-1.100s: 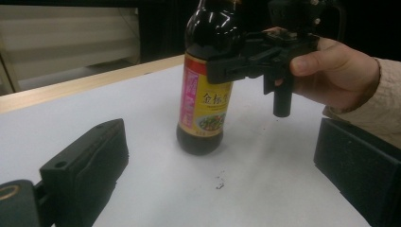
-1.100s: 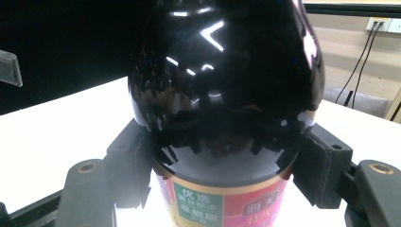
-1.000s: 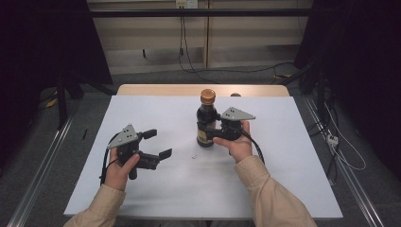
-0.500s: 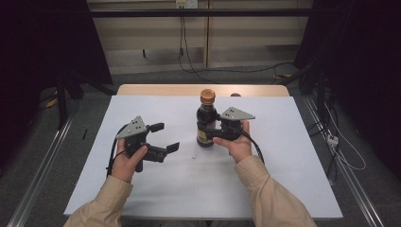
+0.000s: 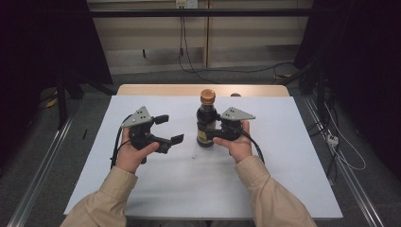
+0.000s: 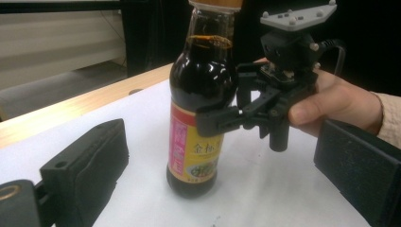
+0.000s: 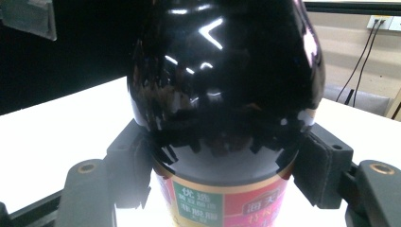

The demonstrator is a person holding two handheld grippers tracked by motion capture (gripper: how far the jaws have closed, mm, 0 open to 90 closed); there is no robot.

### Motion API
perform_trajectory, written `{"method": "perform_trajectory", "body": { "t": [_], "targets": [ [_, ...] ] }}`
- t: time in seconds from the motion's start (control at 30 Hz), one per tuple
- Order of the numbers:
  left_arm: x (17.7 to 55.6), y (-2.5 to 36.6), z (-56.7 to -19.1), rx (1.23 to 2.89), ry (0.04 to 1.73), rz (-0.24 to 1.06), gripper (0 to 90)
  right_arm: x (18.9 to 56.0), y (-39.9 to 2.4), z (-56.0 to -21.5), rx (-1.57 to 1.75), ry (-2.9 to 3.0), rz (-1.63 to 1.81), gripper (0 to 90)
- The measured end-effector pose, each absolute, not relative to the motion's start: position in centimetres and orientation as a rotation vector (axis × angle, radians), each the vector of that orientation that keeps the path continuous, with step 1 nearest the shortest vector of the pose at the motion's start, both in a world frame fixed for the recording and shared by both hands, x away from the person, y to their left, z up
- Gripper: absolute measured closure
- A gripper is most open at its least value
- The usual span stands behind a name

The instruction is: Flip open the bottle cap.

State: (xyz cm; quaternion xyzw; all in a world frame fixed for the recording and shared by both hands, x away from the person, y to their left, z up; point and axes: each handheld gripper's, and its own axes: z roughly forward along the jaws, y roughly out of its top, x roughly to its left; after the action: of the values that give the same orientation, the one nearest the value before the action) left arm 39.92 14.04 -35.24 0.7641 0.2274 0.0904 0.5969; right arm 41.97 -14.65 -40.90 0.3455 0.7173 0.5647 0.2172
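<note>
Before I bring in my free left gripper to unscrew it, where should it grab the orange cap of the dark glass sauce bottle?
Grip the orange cap across its round sides, coming from above: the dark sauce bottle stands upright, the right gripper already clamps its body, and the left gripper is open beside it.

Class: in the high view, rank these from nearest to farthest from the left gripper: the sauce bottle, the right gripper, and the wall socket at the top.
1. Sauce bottle: upright on the white sheet, just right of the left gripper.
2. Right gripper: clamped on the bottle's body from its far side.
3. Wall socket: on the back wall, beyond the table.
</note>
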Motion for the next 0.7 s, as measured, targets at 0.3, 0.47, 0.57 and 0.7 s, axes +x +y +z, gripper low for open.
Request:
{"method": "perform_trajectory", "body": {
  "t": [0.3, 0.47, 0.57, 0.7],
  "targets": [
    [41.2, 13.1, -34.6, 1.801, 0.529, 0.210, 6.6, 42.0, -14.7, -40.9, 0.956, 1.992, 1.566, 30.4],
    [41.6, 12.5, -34.2, 1.808, 0.515, 0.219, 15.7, 42.0, -14.7, -40.9, 0.955, 1.995, 1.567, 30.4],
    [41.9, 12.2, -34.0, 1.807, 0.525, 0.209, 21.9, 42.0, -14.7, -40.9, 0.954, 1.996, 1.566, 30.4],
    [42.2, 12.0, -33.5, 1.814, 0.541, 0.217, 33.2, 42.0, -14.7, -40.9, 0.956, 1.997, 1.567, 30.4]
  ]
}}
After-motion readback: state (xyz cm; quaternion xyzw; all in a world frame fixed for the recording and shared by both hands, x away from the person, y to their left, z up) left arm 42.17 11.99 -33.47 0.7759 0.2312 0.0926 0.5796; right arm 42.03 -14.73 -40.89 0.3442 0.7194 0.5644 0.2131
